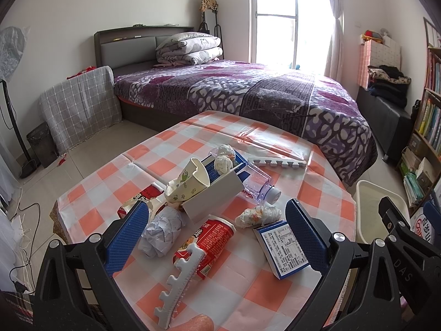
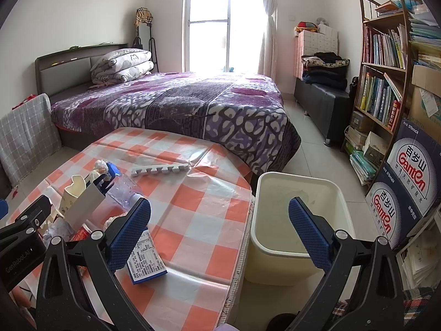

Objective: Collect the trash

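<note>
i hold the left gripper (image 1: 217, 234) spread wide over the trash heaped on the table (image 1: 317, 198), framing the red can (image 1: 209, 237); the right gripper (image 2: 220, 231), spread and empty, waits by the bin (image 2: 297, 193).

Place: a home bedroom.
Landmark: a bed (image 2: 171, 104) with a purple patterned cover.
At its head: folded quilts (image 2: 122, 64).
Behind it: a bright window (image 2: 223, 22).
To its right: a bookshelf (image 2: 386, 82) full of books.
At its foot: a checked-cloth table (image 2: 193, 207).
</note>
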Demonstrator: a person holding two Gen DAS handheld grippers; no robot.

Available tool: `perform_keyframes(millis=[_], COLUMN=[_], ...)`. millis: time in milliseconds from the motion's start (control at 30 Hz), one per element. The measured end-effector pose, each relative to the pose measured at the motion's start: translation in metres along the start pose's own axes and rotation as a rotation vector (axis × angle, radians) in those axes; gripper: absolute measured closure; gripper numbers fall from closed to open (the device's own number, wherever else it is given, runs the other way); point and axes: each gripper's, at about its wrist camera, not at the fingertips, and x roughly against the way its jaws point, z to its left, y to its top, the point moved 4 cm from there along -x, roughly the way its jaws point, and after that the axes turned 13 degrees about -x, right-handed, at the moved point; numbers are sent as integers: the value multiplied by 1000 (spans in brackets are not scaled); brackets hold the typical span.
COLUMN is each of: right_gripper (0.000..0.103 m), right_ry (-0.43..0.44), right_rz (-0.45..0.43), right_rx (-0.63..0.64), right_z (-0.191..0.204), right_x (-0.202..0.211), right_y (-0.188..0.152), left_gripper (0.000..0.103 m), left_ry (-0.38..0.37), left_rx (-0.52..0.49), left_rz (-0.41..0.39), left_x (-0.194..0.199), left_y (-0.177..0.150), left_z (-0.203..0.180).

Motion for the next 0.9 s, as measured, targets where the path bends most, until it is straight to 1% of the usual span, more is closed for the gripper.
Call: perform_keyframes(millis=[233,333,400,467,733,833,900], right_gripper=[7,7,7,7,7,7,7], right_ry=[1,9,20,30,42,41,43], right_rz=[4,24,41,57,149,181,212], right_rx=[-2,-15,-32,-46,-24,9,26], right_z=[0,1,3,5,18,26,28], right_x=[0,-1,0,1,-7,-12,-21], right_y=[0,-9,-9,-5,20,25,35], left_gripper=[6,6,6,6,7,7,6], left_ry=[2,-6,-12,-14,-52,-59,-66], left_rx=[6,14,17,23,77,59,44], left_rz=[7,24,34,44,146,202,241], left_x=[-1,-3,-4,-6,-29,-40,-52], left_y=[-7,-7,-5,5,39,52,63], left_z=[2,5,8,16,48,55,58])
